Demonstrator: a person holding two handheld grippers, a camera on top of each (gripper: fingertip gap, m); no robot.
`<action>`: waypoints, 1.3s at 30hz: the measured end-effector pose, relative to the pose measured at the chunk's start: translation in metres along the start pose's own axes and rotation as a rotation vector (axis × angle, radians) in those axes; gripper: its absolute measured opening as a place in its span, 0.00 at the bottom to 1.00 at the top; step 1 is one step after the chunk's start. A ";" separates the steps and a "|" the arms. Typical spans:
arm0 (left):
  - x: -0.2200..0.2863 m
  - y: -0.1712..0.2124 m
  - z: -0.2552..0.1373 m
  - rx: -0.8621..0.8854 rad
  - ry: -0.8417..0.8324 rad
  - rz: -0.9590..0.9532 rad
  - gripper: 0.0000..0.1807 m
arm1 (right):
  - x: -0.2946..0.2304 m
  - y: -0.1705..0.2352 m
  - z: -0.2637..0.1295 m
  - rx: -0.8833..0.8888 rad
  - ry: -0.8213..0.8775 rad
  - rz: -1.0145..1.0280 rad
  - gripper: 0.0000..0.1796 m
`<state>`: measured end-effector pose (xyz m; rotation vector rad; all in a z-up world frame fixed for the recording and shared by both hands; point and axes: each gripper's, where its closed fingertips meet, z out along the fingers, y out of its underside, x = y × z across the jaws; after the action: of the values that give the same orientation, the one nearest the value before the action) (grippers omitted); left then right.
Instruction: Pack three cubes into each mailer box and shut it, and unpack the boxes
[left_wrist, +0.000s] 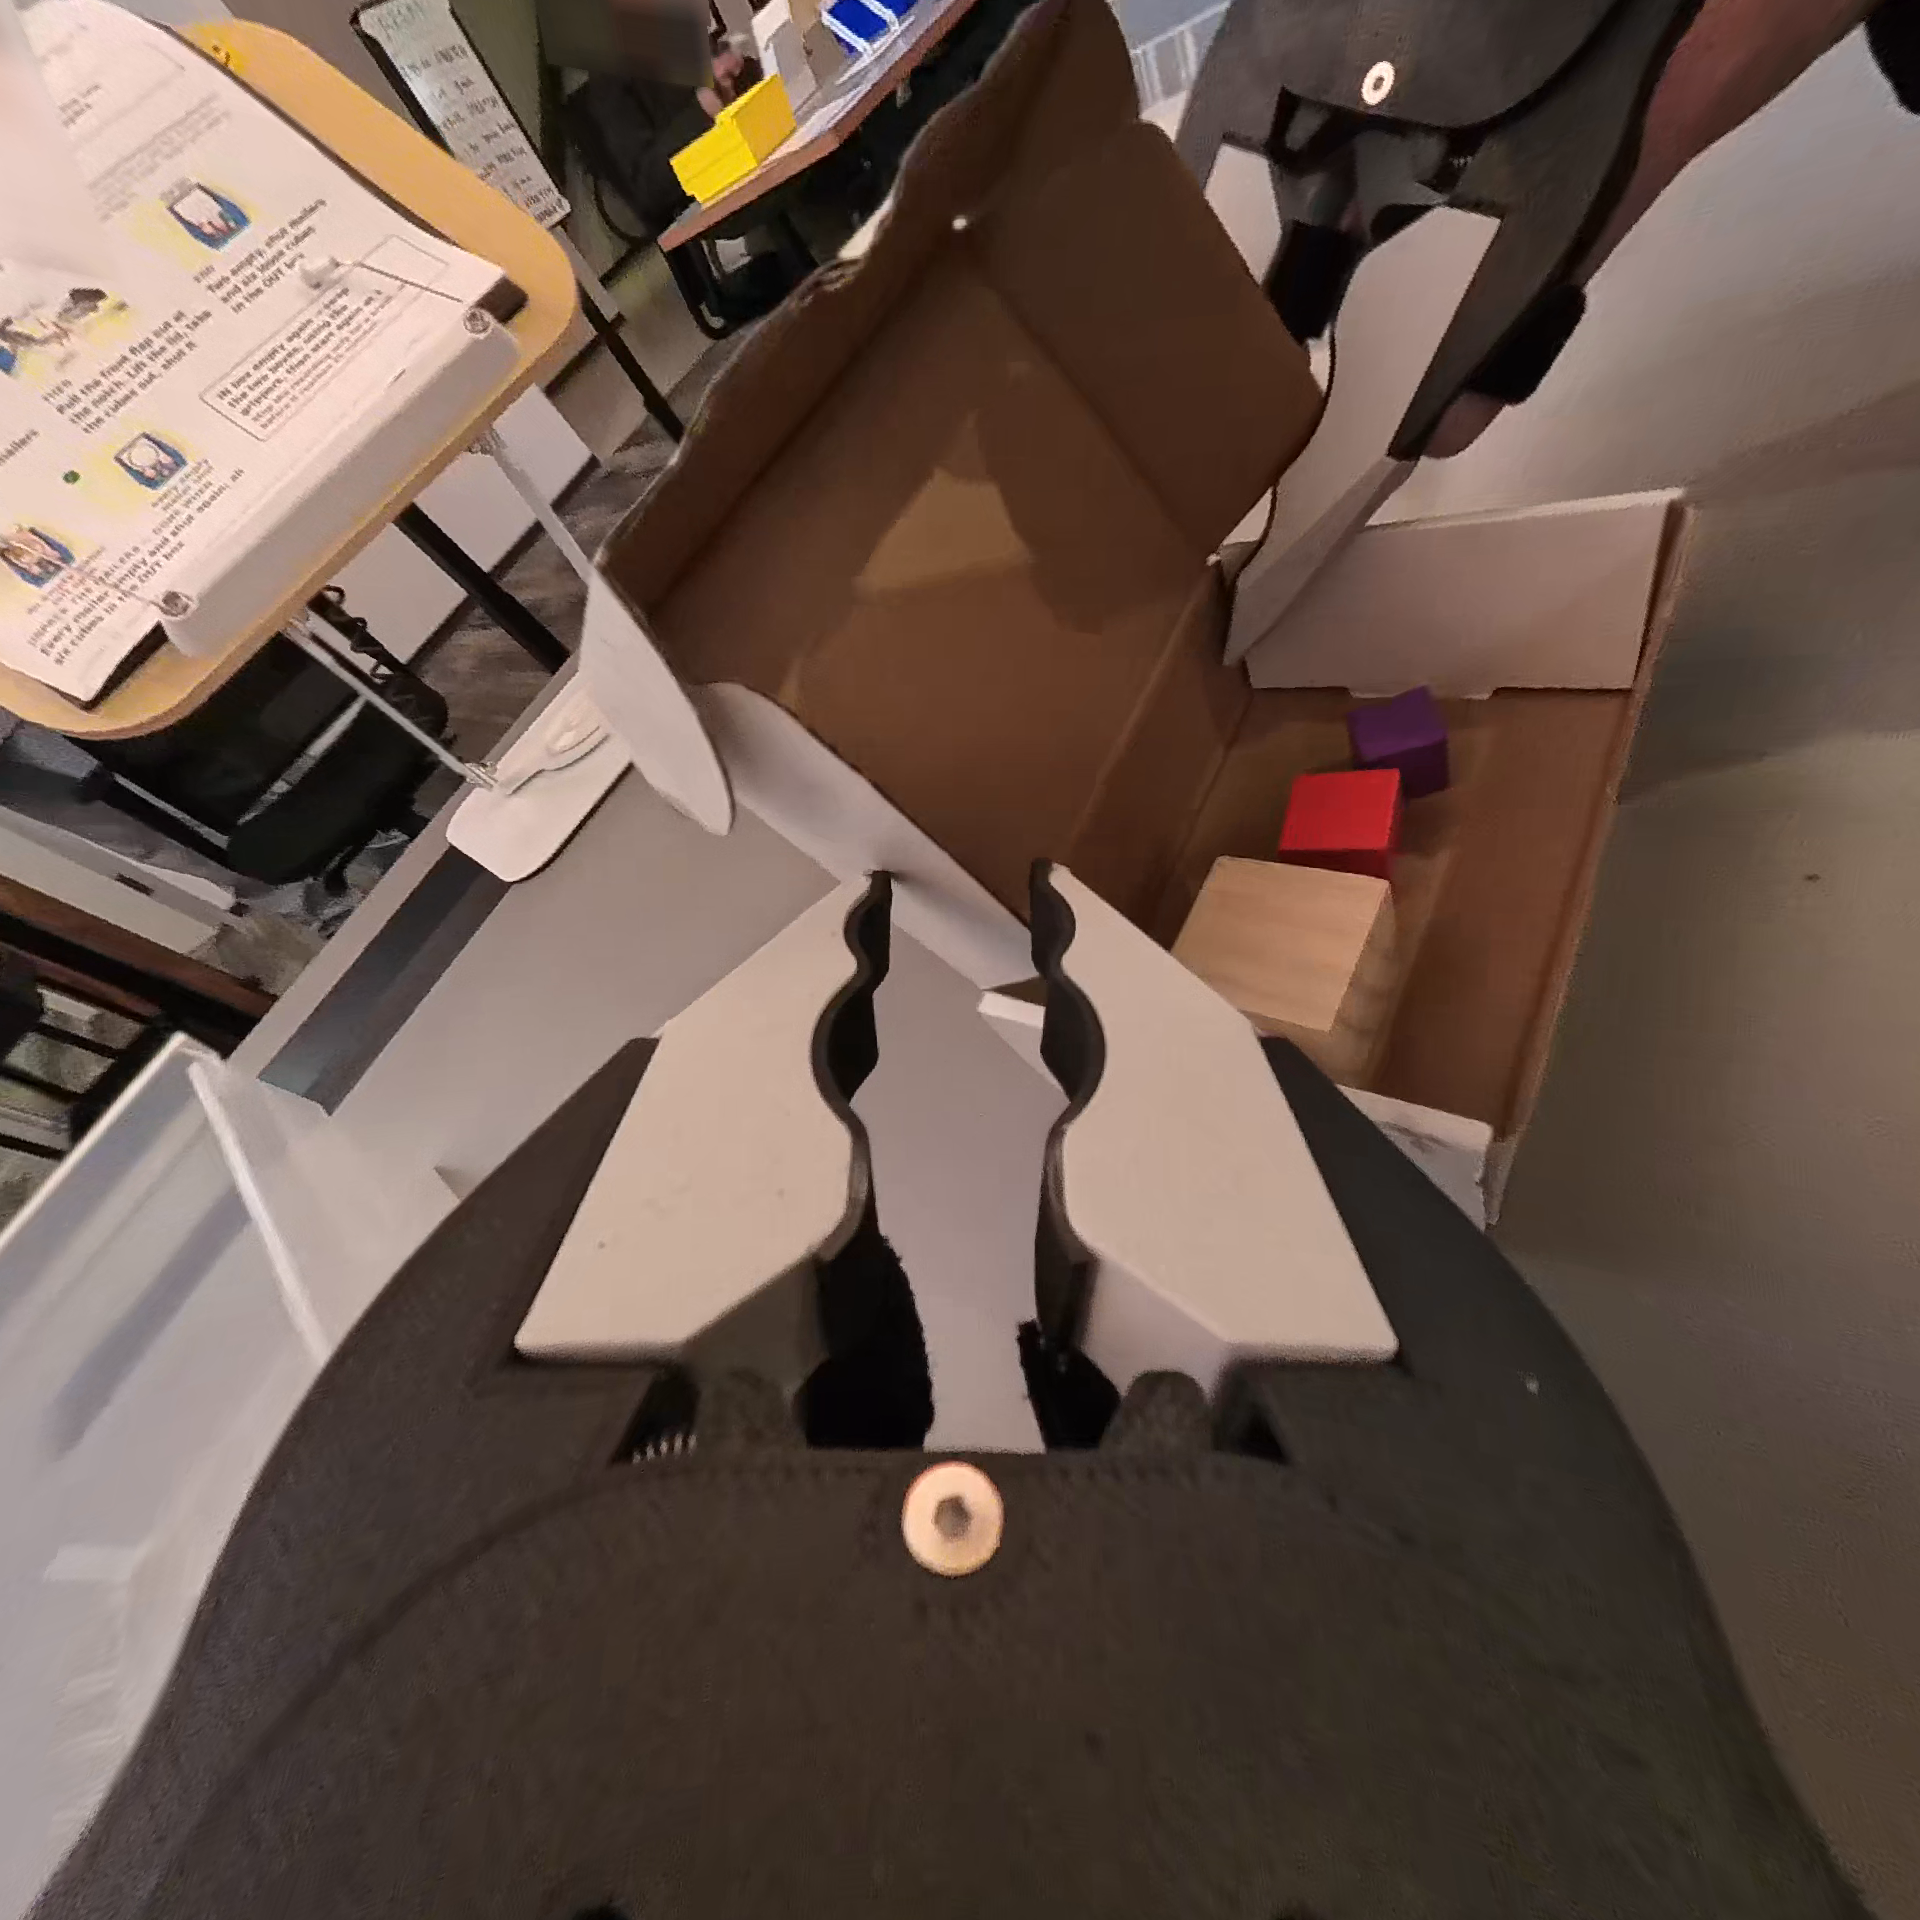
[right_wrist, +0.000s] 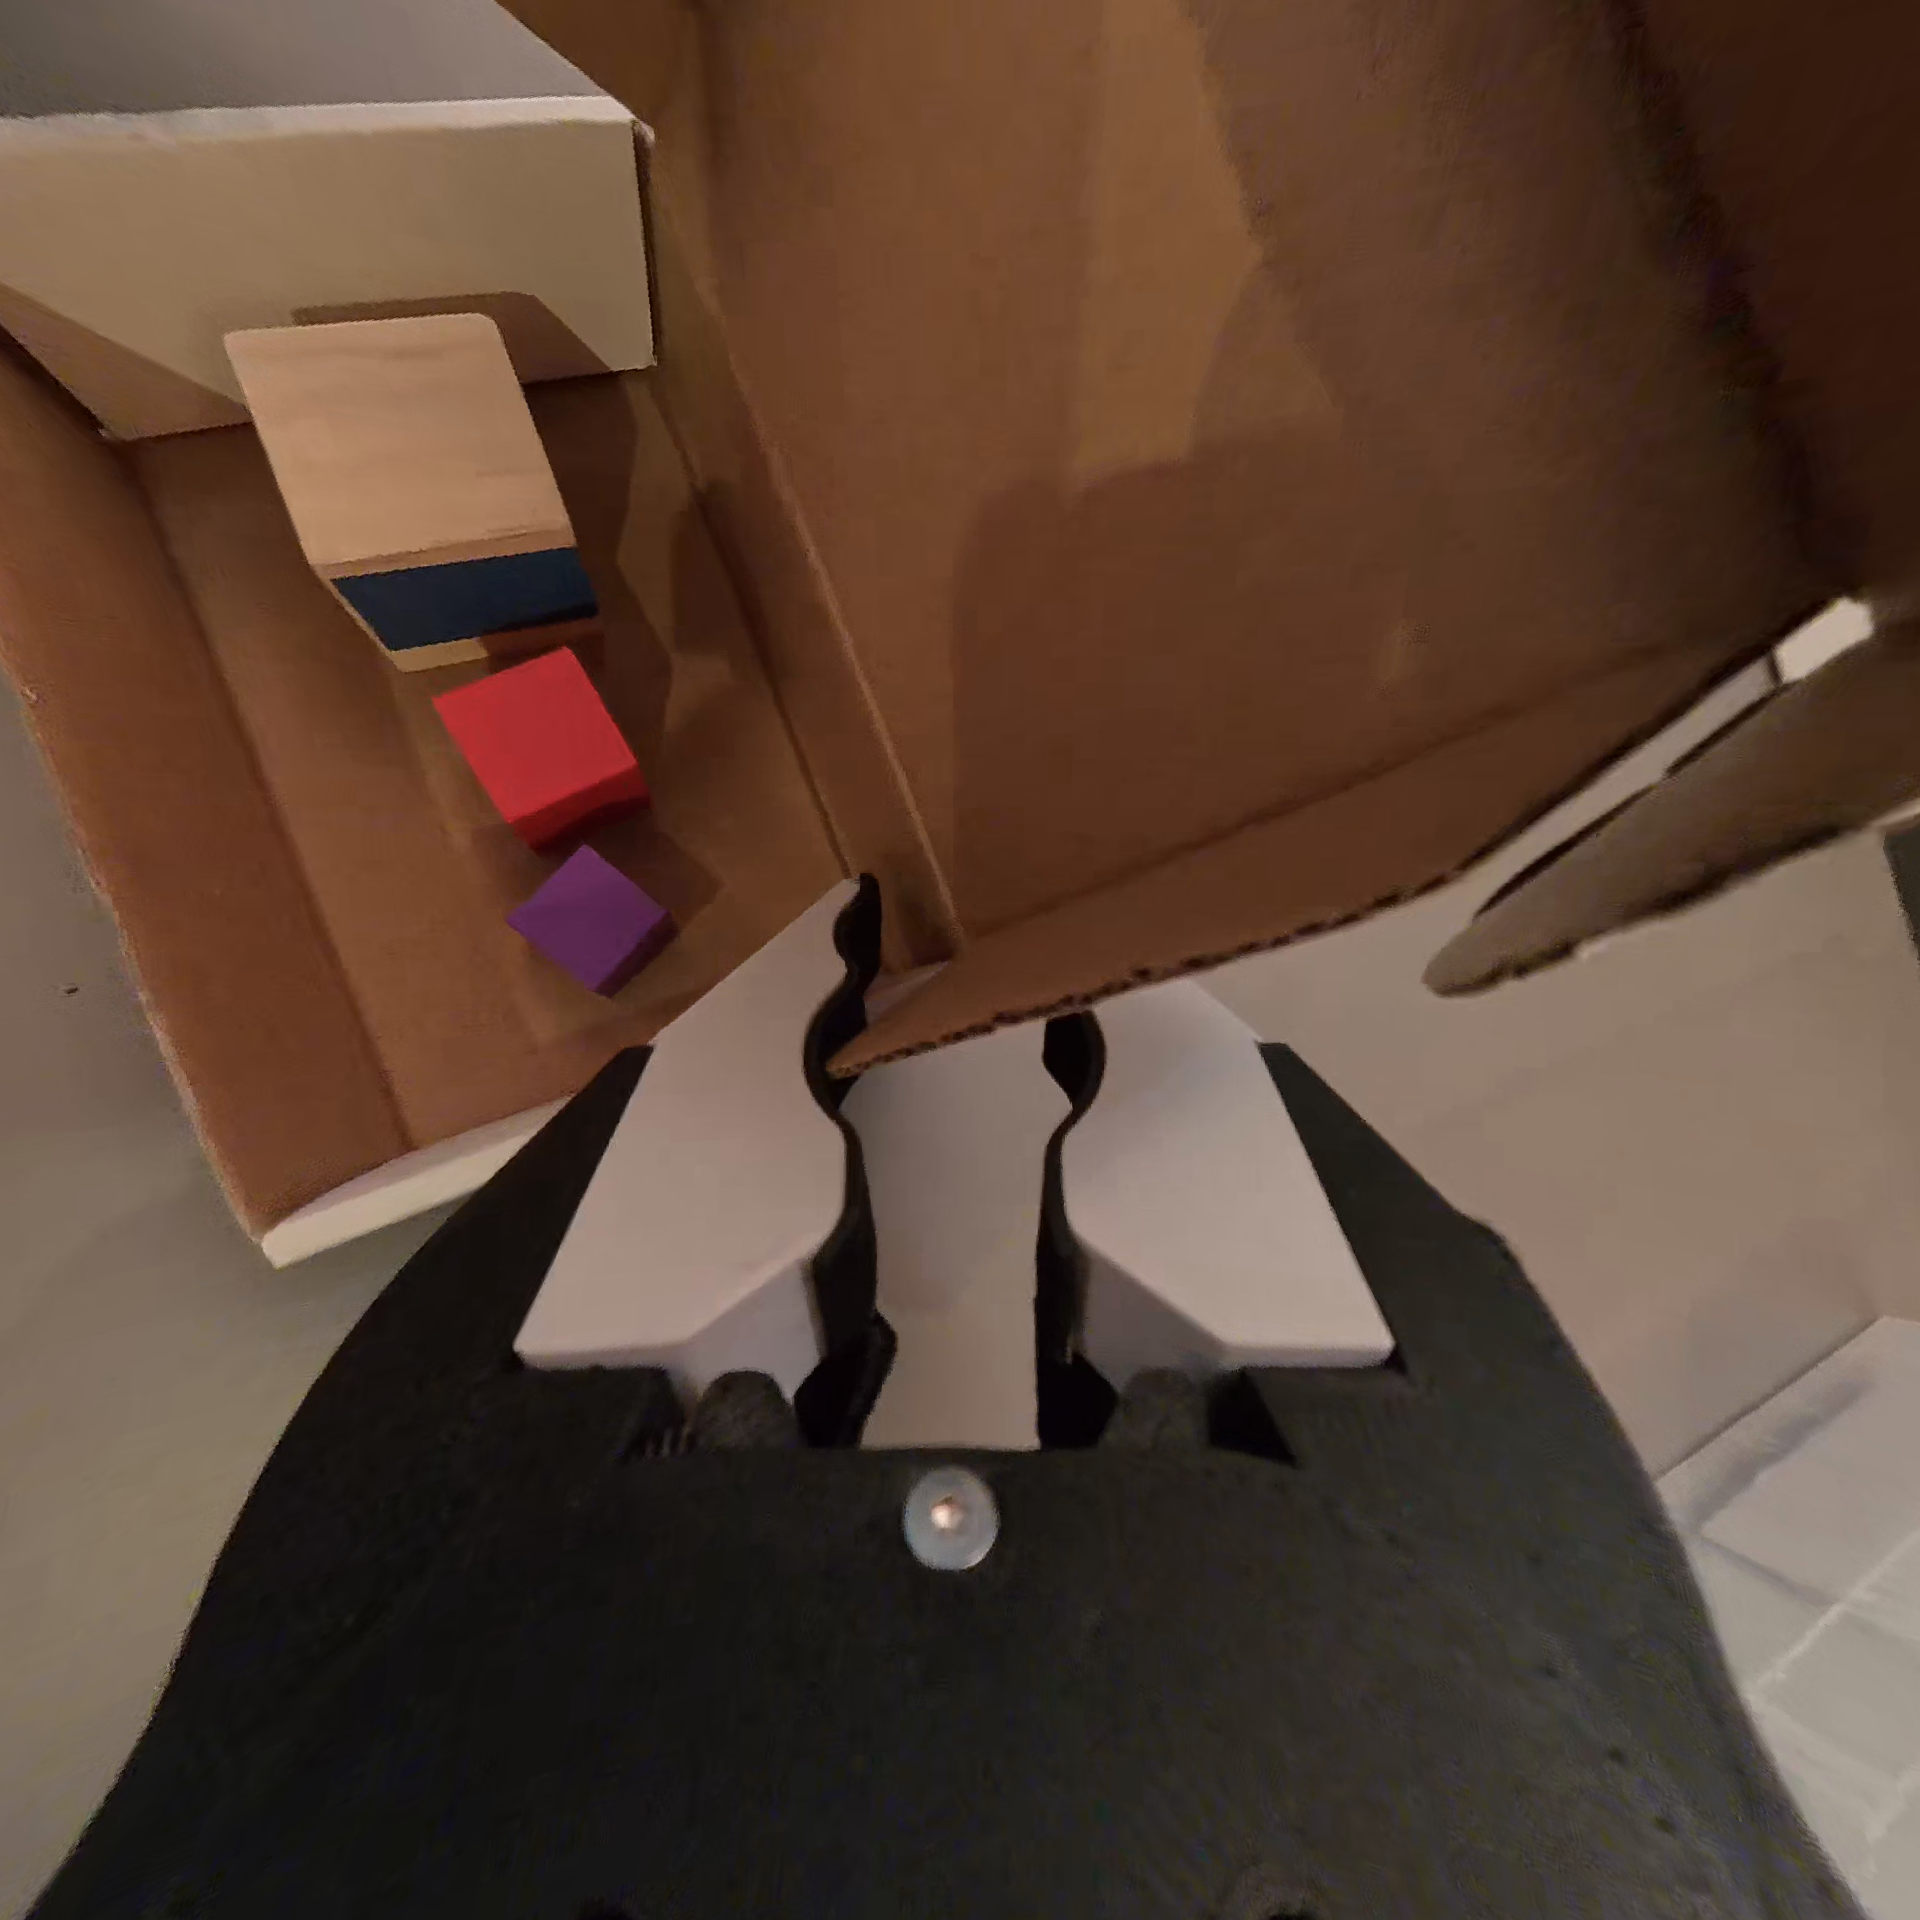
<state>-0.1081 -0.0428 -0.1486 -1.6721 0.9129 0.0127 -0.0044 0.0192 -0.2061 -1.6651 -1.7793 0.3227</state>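
Note:
A white mailer box (left_wrist: 1558, 831) stands open on the table with its brown lid (left_wrist: 987, 468) raised. Inside lie a purple cube (left_wrist: 1403, 738), a red cube (left_wrist: 1340, 821) and a larger wooden cube (left_wrist: 1288, 945). My left gripper (left_wrist: 961, 894) is open, its tips by the lid's white lower edge. My right gripper (right_wrist: 966, 966) is open, jaws apart around the lid's corrugated edge; it also shows in the left wrist view (left_wrist: 1320, 540). The right wrist view shows the box (right_wrist: 208, 831), lid (right_wrist: 1247, 416), wooden cube (right_wrist: 405, 436) with a dark blue face, red cube (right_wrist: 535, 743) and purple cube (right_wrist: 587, 920).
A stand with a printed instruction sheet (left_wrist: 208, 364) is at the left on a yellow-edged table. A white bin (left_wrist: 156, 1247) sits at my lower left and one shows in the right wrist view (right_wrist: 1818, 1558). Yellow boxes (left_wrist: 738, 145) lie on a far table.

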 end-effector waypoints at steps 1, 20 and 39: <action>0.002 0.000 -0.001 -0.003 -0.009 0.017 0.14 | 0.001 -0.001 0.000 0.002 0.023 -0.005 0.16; 0.035 0.023 0.001 -0.102 -0.008 0.191 0.12 | -0.047 -0.022 -0.033 0.203 -0.132 -0.025 0.48; 0.037 0.024 0.004 -0.100 0.007 0.229 0.14 | -0.055 0.003 -0.073 0.226 -0.332 -0.128 0.29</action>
<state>-0.0943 -0.0610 -0.1869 -1.6517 1.1198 0.2108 0.0403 -0.0520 -0.1698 -1.3915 -1.9927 0.7490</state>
